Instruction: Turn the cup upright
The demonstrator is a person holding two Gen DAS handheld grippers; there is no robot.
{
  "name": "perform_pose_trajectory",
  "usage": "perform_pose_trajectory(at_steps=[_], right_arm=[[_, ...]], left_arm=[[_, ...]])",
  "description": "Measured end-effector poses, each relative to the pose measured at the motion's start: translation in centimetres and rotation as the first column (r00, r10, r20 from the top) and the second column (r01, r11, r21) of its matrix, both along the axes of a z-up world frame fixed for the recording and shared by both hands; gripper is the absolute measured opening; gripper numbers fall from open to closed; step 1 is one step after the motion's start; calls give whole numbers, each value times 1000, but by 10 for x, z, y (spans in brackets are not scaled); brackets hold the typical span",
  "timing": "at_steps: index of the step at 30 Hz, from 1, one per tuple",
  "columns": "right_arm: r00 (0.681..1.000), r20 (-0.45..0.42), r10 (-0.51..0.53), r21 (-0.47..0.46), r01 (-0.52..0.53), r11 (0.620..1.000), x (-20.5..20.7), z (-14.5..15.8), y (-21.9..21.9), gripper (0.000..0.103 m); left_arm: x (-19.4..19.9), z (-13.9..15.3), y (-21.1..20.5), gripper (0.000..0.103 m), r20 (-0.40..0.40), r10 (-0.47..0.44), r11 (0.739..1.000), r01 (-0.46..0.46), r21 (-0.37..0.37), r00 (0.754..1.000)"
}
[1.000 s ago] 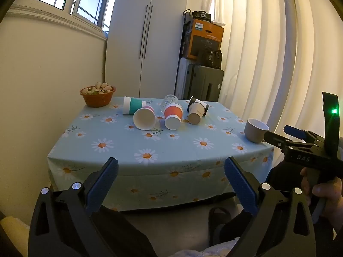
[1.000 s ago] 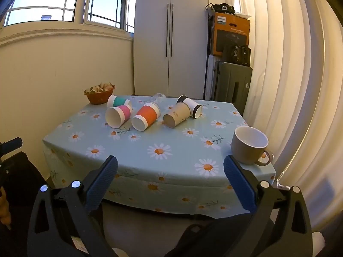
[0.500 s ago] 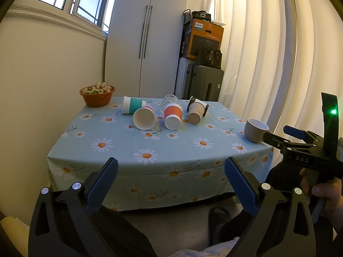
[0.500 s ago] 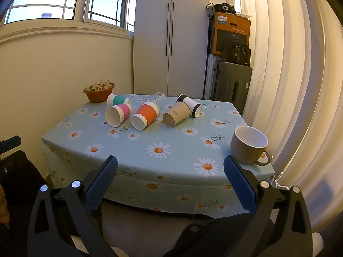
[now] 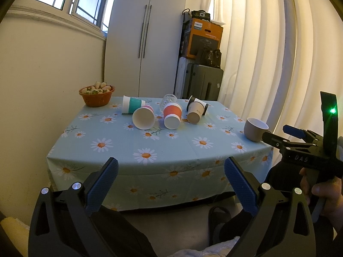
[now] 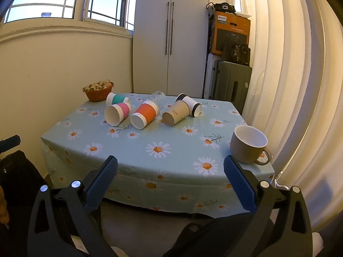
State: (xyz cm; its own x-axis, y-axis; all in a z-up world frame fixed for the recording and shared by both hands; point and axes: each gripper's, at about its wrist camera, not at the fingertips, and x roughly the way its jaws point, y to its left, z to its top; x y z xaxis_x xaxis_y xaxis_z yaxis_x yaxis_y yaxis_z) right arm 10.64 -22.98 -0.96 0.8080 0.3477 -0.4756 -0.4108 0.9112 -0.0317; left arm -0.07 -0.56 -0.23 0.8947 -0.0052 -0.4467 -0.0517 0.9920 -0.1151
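Observation:
Several paper cups lie on their sides on the daisy tablecloth (image 5: 150, 150): teal (image 5: 133, 105), pink (image 5: 143, 117), orange (image 5: 172, 115), beige (image 5: 195, 113) and a black-banded one (image 6: 191, 105). A clear glass (image 5: 168, 99) lies behind them. A grey mug (image 6: 248, 146) stands upright at the table's right front corner. My left gripper (image 5: 170, 171) is open and empty, short of the table's front edge. My right gripper (image 6: 170, 171) is open and empty, also short of the front edge; it shows in the left wrist view (image 5: 285, 136) beside the mug.
An orange bowl (image 5: 96, 95) of small items stands at the table's back left, by the wall. A white wardrobe (image 5: 145, 42), suitcases with a box on top (image 5: 201, 79) and curtains (image 5: 278, 64) lie behind and to the right.
Both views have shifted only slightly; the table looks a touch farther in the right wrist view. Nothing on the table has moved and both grippers stay open.

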Motion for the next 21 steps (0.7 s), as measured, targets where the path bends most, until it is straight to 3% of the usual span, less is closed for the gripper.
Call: perform_pose_trajectory(at_steps=[21], right_arm=[[1000, 0, -1, -5, 1, 1000, -1, -1, 1, 98]], left_arm=[[-1, -1, -5, 96, -1, 1, 1000, -1, 1, 1000]])
